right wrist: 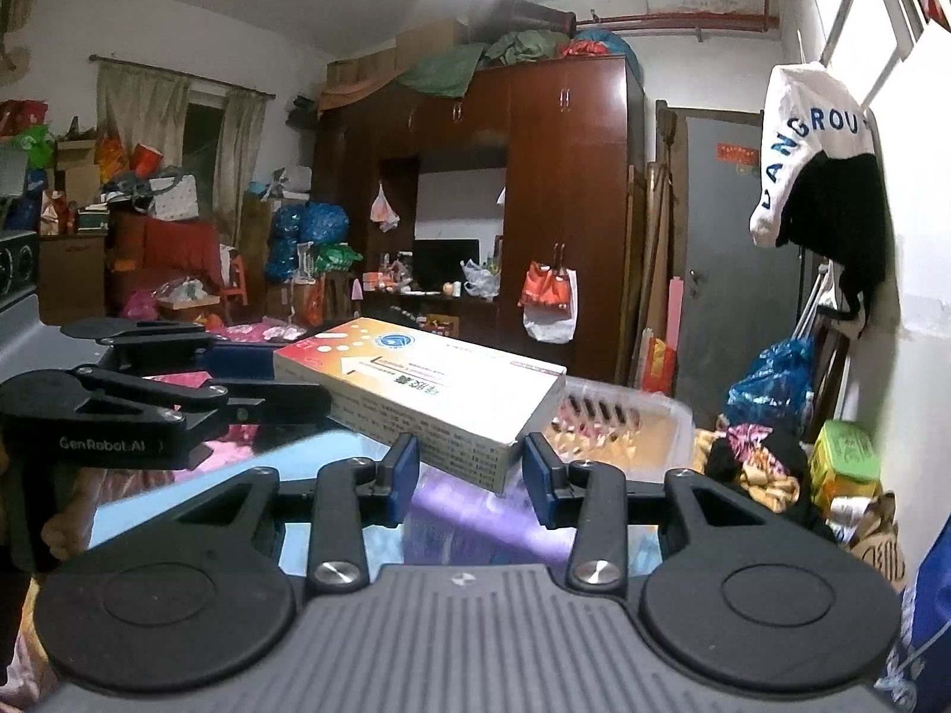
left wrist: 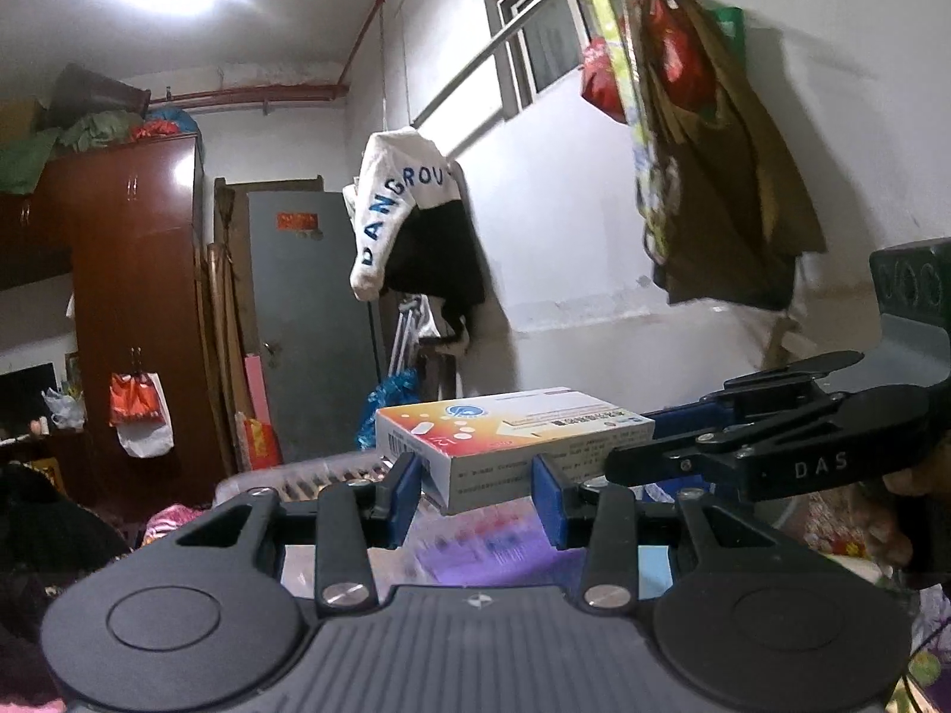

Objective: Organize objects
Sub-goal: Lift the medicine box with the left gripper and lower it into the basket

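A white and orange medicine box (left wrist: 511, 445) is held in the air between both grippers. My left gripper (left wrist: 475, 490) is shut on its near end, blue pads against its two sides. My right gripper (left wrist: 683, 434) comes in from the right and grips the box's far end. In the right wrist view the same box (right wrist: 428, 392) lies tilted, with my right gripper (right wrist: 469, 475) closed on its near corner. The left gripper (right wrist: 238, 380) holds the box's left end there. A clear plastic bin (right wrist: 630, 422) sits just behind and below the box.
A brown wardrobe (right wrist: 553, 190) and grey door (right wrist: 731, 249) stand at the back. A white and black jacket (left wrist: 410, 220) and bags (left wrist: 701, 136) hang on the right wall. Purple and pink packets (left wrist: 475, 552) lie below the grippers. Piled bags and clothes (right wrist: 772, 451) fill the right side.
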`<act>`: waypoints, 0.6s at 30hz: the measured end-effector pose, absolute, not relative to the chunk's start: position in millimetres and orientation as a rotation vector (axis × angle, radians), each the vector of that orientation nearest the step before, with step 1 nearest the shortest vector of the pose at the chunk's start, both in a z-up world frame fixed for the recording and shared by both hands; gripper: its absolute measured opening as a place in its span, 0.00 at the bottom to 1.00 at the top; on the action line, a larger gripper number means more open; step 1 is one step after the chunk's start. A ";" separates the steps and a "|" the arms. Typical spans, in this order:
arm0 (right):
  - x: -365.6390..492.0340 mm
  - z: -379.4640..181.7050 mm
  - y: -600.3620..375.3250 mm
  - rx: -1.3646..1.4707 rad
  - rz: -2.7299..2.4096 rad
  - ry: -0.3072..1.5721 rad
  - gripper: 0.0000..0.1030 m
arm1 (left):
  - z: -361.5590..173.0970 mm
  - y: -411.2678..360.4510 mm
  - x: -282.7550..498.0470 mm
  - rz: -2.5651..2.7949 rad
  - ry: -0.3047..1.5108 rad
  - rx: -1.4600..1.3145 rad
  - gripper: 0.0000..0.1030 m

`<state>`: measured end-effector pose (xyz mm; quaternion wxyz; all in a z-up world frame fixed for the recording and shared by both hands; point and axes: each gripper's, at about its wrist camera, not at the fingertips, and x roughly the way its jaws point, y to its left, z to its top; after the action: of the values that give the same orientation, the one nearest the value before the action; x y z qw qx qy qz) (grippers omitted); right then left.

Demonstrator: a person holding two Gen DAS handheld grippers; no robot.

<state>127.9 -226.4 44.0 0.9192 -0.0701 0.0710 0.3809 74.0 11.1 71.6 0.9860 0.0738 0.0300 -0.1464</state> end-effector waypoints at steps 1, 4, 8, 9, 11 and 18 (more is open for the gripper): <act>134.9 50.8 -223.9 -0.143 0.780 0.146 0.41 | 78.9 11.8 82.3 -0.290 0.061 0.154 0.44; 156.6 65.2 -213.9 -0.147 0.771 0.163 0.41 | 96.6 15.3 109.6 -0.279 0.082 0.158 0.44; 196.0 72.0 -198.8 -0.154 0.759 0.221 0.41 | 107.0 23.7 154.2 -0.263 0.139 0.146 0.44; 204.9 70.7 -195.4 -0.150 0.756 0.237 0.41 | 106.7 26.9 165.5 -0.261 0.158 0.133 0.44; 222.0 64.9 -188.0 -0.140 0.746 0.281 0.41 | 103.3 33.2 190.3 -0.256 0.199 0.114 0.44; 257.8 39.6 -162.7 -0.182 0.702 0.379 0.41 | 78.5 47.4 244.4 -0.220 0.317 0.091 0.44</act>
<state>257.8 -162.7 39.6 0.9175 -0.0885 0.1844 0.3412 244.4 47.4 78.5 0.9804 0.0453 0.1573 -0.1092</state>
